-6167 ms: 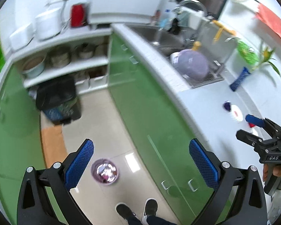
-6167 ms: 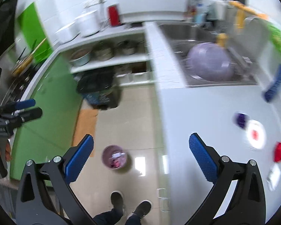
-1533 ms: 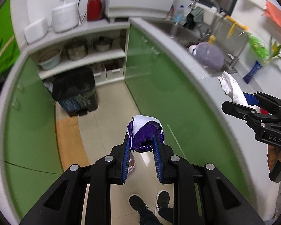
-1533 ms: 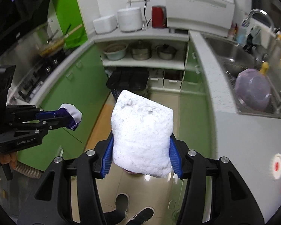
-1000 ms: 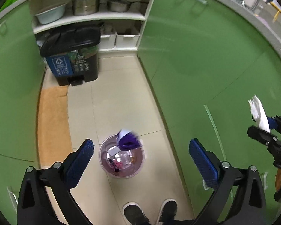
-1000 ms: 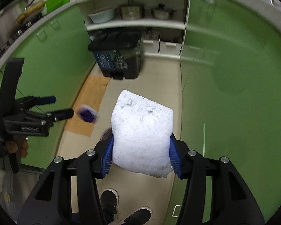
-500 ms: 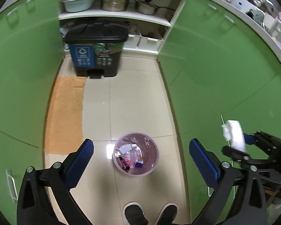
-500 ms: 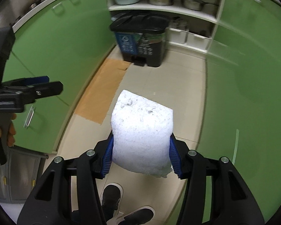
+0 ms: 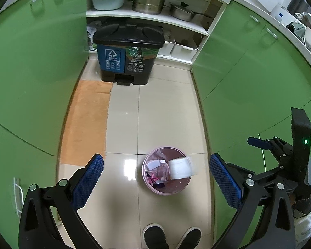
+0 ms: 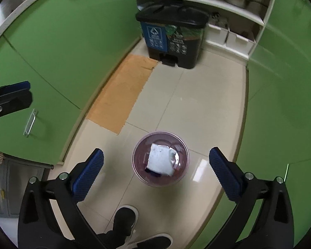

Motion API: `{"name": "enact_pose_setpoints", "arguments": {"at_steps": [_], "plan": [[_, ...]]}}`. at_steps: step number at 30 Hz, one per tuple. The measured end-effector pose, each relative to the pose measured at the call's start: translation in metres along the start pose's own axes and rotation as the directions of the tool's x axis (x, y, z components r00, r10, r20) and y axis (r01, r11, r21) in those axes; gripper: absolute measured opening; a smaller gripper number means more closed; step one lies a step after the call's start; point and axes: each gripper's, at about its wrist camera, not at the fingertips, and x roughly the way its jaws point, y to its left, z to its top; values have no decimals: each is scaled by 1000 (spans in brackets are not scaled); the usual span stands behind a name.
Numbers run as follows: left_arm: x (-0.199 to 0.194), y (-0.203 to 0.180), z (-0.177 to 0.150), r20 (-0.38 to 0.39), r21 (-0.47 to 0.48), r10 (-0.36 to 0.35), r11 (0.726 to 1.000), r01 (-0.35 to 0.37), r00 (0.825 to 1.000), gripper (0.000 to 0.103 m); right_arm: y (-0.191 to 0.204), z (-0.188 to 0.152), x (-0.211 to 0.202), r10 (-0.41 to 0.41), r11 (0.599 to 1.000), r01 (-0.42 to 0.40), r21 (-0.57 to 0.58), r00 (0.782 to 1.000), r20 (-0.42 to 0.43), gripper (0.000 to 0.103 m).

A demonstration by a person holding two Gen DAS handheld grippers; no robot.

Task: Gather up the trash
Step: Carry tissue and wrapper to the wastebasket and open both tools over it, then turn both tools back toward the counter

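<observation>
A small round pink waste bin (image 9: 149, 183) (image 10: 139, 176) stands on the tiled floor below both grippers. A white crumpled packet (image 10: 160, 161) (image 9: 180, 168) is over the bin's mouth, blurred in the left wrist view, loose from any gripper. Below it lie a clear bottle (image 9: 161, 170) and several scraps. My right gripper (image 10: 155, 167) hangs above the bin, its jaws opening wide with nothing between the pads. My left gripper (image 9: 156, 178) is open and empty, also above the bin. Each gripper shows at the edge of the other's view.
A black two-part pedal bin (image 9: 127, 54) (image 10: 172, 33) stands at the far end of the floor below shelves with pots (image 9: 149, 2). Green cabinet doors (image 9: 31, 62) line both sides. An orange mat (image 9: 86, 120) lies left. The person's shoes (image 9: 172, 236) are just behind the pink bin.
The right gripper's jaws have opened and let go of the white packet, which has dropped to the pink bin. Both grippers have sunk and shifted over the bin.
</observation>
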Motion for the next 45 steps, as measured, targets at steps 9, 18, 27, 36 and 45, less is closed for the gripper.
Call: {"name": "enact_pose_setpoints", "arguments": {"at_steps": [9, 18, 27, 36, 45], "plan": [[-49, -46, 19, -4, 56, -26, 998, 26, 1000, 98, -14, 7, -73, -16, 998, 13, 56, 999, 49, 100], [-187, -149, 57, 0, 151, -82, 985, 81, 997, 98, -44, 5, -292, -90, 983, 59, 176, 980, 177, 100], [-298, -265, 89, 21, 315, -178, 935, 163, 984, 98, -98, -65, -501, -305, 905, 195, 378, 916, 259, 100], [-312, -407, 88, -66, 548, -327, 778, 308, 943, 98, -154, -176, -588, -510, 715, 278, 641, 836, 206, 100], [-304, -529, 55, -227, 710, -399, 557, 431, 889, 98, -200, -271, -631, -630, 485, 312, 817, 772, 79, 100]]}}
